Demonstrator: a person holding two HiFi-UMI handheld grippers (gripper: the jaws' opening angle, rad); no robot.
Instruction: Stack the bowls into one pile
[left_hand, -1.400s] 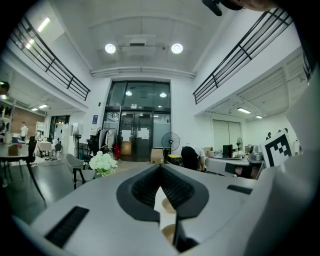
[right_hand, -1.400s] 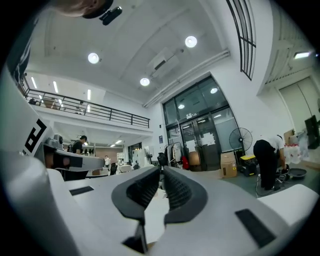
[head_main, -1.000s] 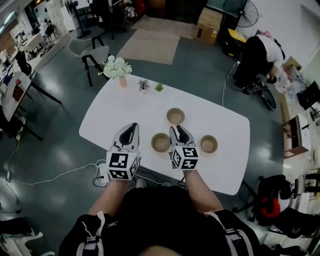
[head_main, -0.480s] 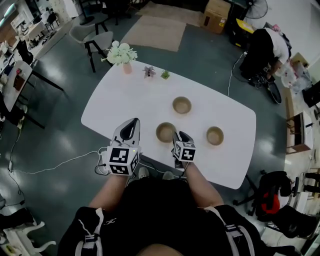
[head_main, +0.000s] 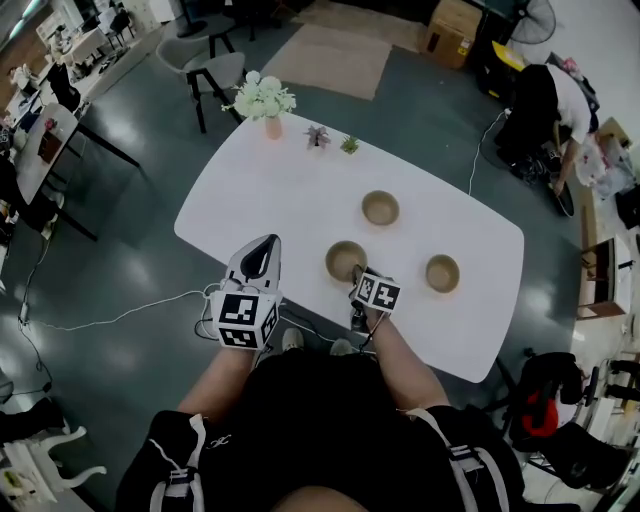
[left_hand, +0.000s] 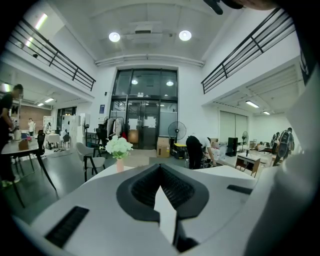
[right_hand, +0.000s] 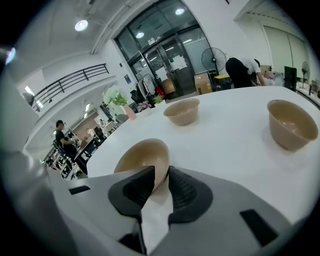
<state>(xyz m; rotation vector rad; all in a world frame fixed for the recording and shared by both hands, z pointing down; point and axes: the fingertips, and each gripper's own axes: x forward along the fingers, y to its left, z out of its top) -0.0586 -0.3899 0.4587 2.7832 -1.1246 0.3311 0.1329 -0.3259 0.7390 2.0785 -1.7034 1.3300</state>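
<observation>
1. The right gripper tilts steeply down at the near bowl. One jaw is inside the rim and the other outside. The jaws are closing, and the bowl's wall fills the narrow gap between the pads.
2. In the head view, the right forearm reaches straight forward from the body. The right gripper's marker cube faces up and sits just over the table's near long edge.
3. The near bowl stands upright by that near edge, about midway along it.
4. The left gripper has its jaws together, with nothing between them. It points almost level across the room.
5. From above, the left gripper hangs at the table's near left corner. Its tips are just over the edge and its marker cube is out past it. The left forearm runs forward alongside the right one, and the two grippers are apart.
6. The far bowl sits toward the middle of the table, beyond the near bowl and not touching it.
7. The right bowl stands near the near edge toward the right end, well apart from the other two.
8. All three bowls are single and upright.
9. A vase of white flowers stands at the far left corner. Two small plants sit along the far edge beside it.
</observation>
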